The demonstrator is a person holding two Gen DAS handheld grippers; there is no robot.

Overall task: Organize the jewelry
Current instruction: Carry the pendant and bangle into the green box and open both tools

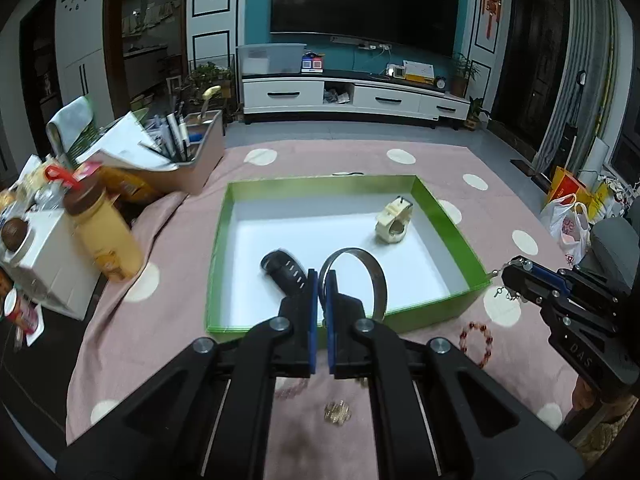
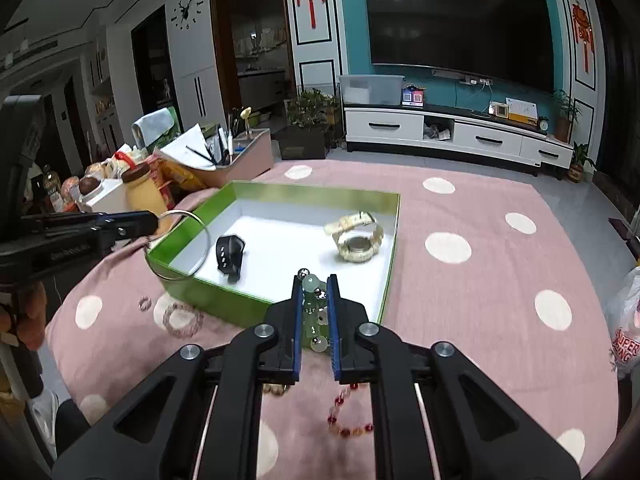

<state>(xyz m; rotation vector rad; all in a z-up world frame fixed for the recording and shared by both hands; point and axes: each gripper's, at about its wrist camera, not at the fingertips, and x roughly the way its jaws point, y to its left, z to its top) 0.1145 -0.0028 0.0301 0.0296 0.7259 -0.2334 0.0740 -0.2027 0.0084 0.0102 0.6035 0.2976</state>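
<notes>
While both grippers hang over the green box (image 1: 448,208), each one grips a bracelet.

Left gripper (image 1: 322,276) is clamped on a thin metal bangle (image 1: 374,268), held upright above the box's near left corner. Right gripper (image 2: 316,280) is clenched on a pale green bead bracelet (image 2: 311,304) just over the near wall of the box. Inside the box: black watch (image 2: 229,255) near the left side, cream watch (image 2: 357,236) toward the far right. On the pink dotted cloth (image 2: 480,300), red bead bracelet (image 2: 348,416) and pink bead bracelet (image 2: 182,320) lie outside the box, near its front wall; a small gold piece (image 1: 337,412) lies closer in.
</notes>
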